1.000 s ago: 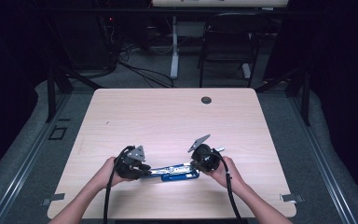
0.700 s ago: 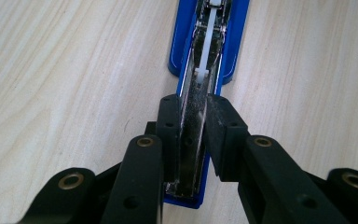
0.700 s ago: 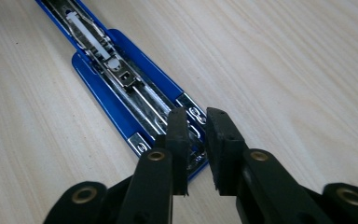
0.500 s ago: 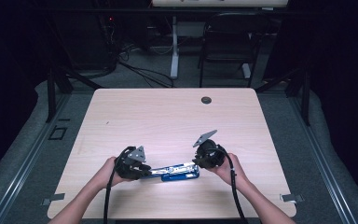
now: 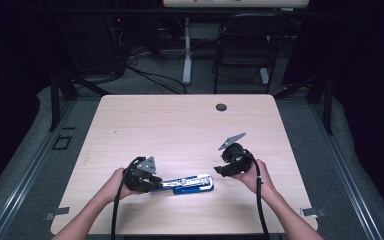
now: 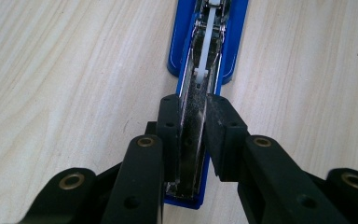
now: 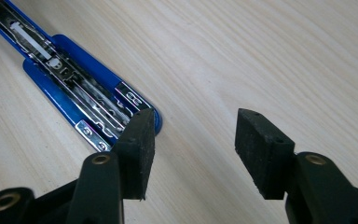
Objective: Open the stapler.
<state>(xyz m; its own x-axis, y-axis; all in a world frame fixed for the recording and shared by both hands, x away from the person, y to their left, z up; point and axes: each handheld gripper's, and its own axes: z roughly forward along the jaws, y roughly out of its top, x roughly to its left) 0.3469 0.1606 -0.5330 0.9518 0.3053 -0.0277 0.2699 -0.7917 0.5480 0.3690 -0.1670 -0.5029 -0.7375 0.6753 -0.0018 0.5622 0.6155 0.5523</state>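
One blue stapler (image 5: pixel 187 183) lies opened flat on counter (image 5: pixel 180 125), near front edge. Two tongs: left tongs (image 6: pixel 193 135) clamp stapler's metal arm; right tongs (image 7: pixel 193 154) just opening, nothing between, beside stapler's end.

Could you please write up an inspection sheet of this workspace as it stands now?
Surface: light wooden table, bare apart from the job's thing; a round dark grommet near its far edge.
Job's things: blue stapler with a metal staple channel, lying open and flat near the front edge.
Clutter: nothing seen.
Grippers: left gripper clamps the stapler's metal channel at one end; right gripper stands beside the other end, its jaws just opening, nothing between them.
Cables: a black cable trails from each gripper toward the person.
Surroundings: dark room, a chair and floor cables behind the table.
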